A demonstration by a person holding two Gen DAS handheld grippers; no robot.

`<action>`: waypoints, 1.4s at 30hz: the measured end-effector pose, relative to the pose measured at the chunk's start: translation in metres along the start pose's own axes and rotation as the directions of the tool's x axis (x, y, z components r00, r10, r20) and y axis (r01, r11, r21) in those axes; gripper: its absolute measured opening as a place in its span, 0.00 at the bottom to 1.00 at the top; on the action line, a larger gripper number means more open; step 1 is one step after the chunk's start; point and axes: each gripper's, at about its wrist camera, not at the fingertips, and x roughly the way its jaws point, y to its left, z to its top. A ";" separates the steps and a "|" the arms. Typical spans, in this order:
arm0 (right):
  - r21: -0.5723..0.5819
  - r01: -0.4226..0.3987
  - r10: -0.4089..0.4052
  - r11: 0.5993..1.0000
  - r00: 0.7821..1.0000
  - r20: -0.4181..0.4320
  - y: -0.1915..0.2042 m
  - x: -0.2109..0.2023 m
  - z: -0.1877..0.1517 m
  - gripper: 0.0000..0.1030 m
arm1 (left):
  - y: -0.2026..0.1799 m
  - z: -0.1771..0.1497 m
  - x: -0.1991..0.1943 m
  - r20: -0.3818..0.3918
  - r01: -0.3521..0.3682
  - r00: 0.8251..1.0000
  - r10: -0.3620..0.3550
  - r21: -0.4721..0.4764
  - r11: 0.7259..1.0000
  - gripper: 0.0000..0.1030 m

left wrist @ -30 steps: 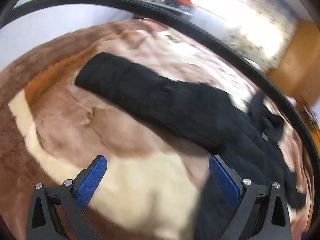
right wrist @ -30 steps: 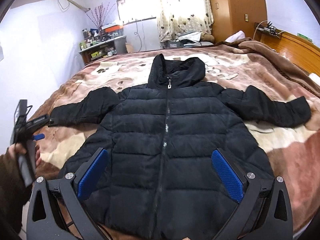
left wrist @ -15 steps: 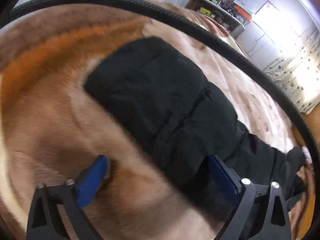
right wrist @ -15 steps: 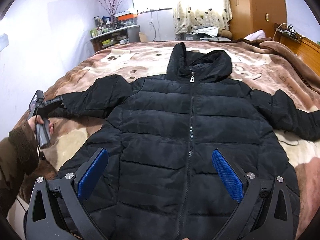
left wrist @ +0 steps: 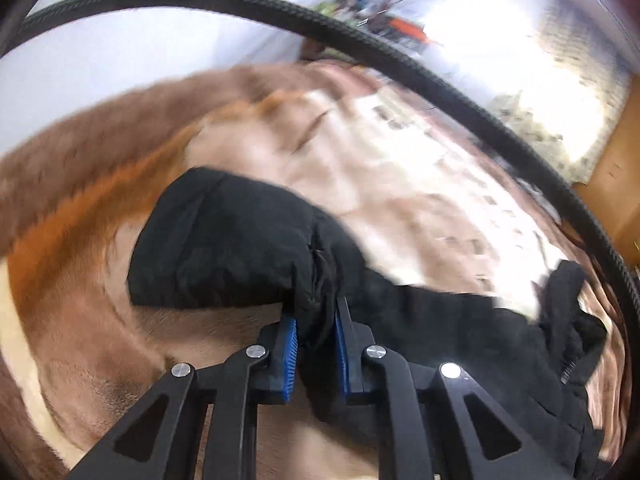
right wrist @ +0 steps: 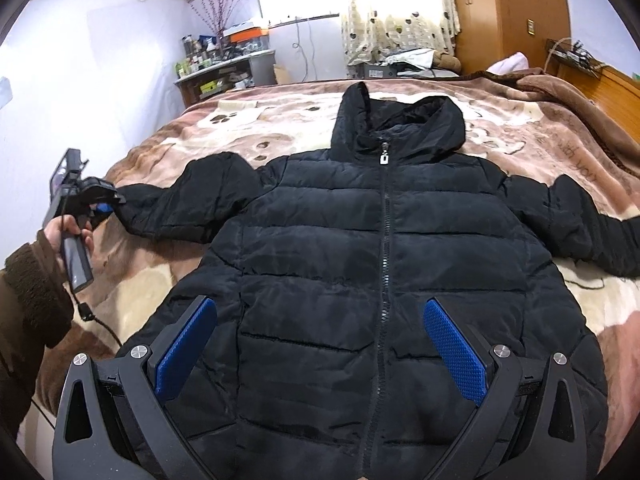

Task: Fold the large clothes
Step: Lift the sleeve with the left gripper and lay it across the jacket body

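Black padded jacket spread face-up on the bed, its left sleeve pinched near the cuff.

The jacket (right wrist: 384,280) lies flat and zipped on the brown blanket (right wrist: 540,140), hood away from the camera, both sleeves stretched out to the sides. It looks soft, puffy and light, with a smooth shell that could slip, so a deep pinch through a sleeve end or hem seems the best hold. Left of the jacket's body, the left gripper (left wrist: 316,344) has just been closing and now clamps the sleeve (left wrist: 224,240) a little way in from its cuff, with cloth bunched between the blue pads (left wrist: 289,350). Over the jacket's lower front, the right gripper (right wrist: 320,356) hangs with its fingers spread wide and empty, clear of the cloth.
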 end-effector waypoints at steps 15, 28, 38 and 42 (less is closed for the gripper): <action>0.124 0.029 -0.040 0.992 0.996 0.082 -0.065 -0.032 0.014 1.00 | -0.236 -0.058 -0.096 -0.022 0.269 0.956 -0.293 0.469 0.842 0.16; 0.242 0.087 -0.104 0.966 0.993 0.060 -0.139 -0.034 0.008 1.00 | -0.355 -0.160 -0.054 -0.201 0.293 0.956 -0.214 0.624 0.724 0.16; 0.201 0.085 -0.080 0.976 0.996 -0.032 -0.156 -0.009 0.013 1.00 | -0.357 -0.209 -0.011 -0.310 0.324 0.938 -0.156 0.620 0.715 0.16; 0.162 0.018 -0.010 0.987 0.999 -0.048 -0.154 0.013 0.033 1.00 | -0.342 -0.201 -0.009 -0.368 0.357 0.918 -0.150 0.598 0.717 0.35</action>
